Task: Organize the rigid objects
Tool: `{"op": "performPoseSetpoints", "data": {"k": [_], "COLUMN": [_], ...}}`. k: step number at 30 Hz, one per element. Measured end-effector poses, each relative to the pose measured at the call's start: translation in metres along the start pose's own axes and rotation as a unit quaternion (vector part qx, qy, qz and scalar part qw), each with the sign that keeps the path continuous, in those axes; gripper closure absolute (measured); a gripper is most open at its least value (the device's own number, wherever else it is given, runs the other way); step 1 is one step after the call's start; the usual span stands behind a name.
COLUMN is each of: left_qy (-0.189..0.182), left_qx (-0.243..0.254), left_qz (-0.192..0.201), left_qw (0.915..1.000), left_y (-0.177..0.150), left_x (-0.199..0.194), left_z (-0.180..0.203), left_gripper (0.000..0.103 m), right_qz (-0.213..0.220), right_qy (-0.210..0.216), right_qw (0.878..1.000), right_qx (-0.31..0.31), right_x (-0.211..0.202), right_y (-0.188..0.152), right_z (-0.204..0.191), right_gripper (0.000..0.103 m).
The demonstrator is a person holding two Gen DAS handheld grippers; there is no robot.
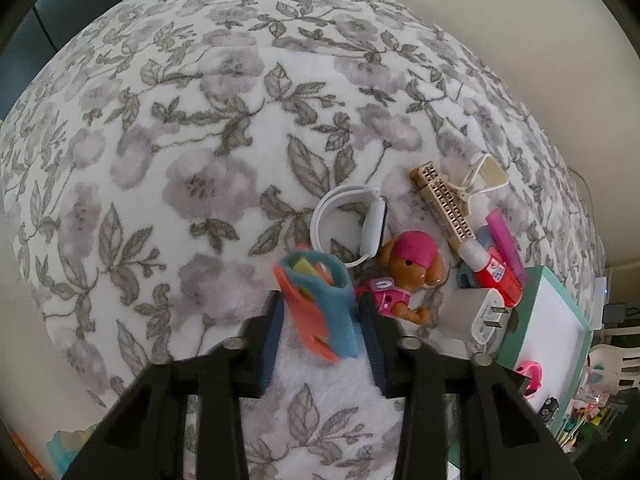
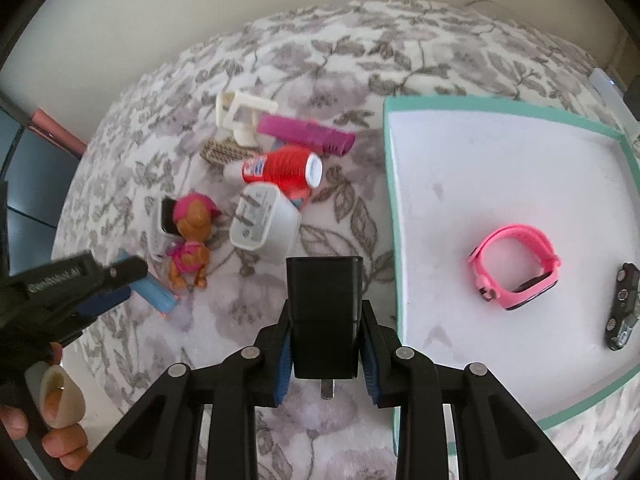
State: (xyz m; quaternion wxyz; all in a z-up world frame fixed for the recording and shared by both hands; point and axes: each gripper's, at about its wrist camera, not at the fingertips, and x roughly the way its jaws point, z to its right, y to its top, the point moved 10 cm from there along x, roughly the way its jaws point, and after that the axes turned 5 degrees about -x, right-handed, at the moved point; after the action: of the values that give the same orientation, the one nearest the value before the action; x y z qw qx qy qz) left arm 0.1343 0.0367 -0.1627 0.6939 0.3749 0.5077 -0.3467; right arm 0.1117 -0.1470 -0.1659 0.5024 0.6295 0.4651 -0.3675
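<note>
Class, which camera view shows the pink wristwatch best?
The right wrist view: the pink wristwatch lies whole and unobstructed in the teal-rimmed white tray. The left wrist view catches only part of it at the tray's edge.
</note>
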Motion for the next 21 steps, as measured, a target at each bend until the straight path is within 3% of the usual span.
{"op": "performPoseSetpoints", "data": {"k": [15,21], "left_qy": [-0.006,-0.020], "left_qx": [-0.005,0.000], "left_qz": [0.024,0.056], "left_qw": [0.9997,0.9982], "left_y": [0.008,0.016], "left_x": [-0.016,-0.040], "left_z": [0.001,0.009], "left_gripper": [0.086,0.086], "right_qz": [0.016,0.037], "right_qy": [0.002,0.010], "right_qw": [1.000,0.999], "right_qx": [0.010,0.020], "right_x": [-0.011,-0.026], "right_y": [0.004,0.010], "right_z": [0.010,0.013], "right_gripper": [0.073,0.073]}}
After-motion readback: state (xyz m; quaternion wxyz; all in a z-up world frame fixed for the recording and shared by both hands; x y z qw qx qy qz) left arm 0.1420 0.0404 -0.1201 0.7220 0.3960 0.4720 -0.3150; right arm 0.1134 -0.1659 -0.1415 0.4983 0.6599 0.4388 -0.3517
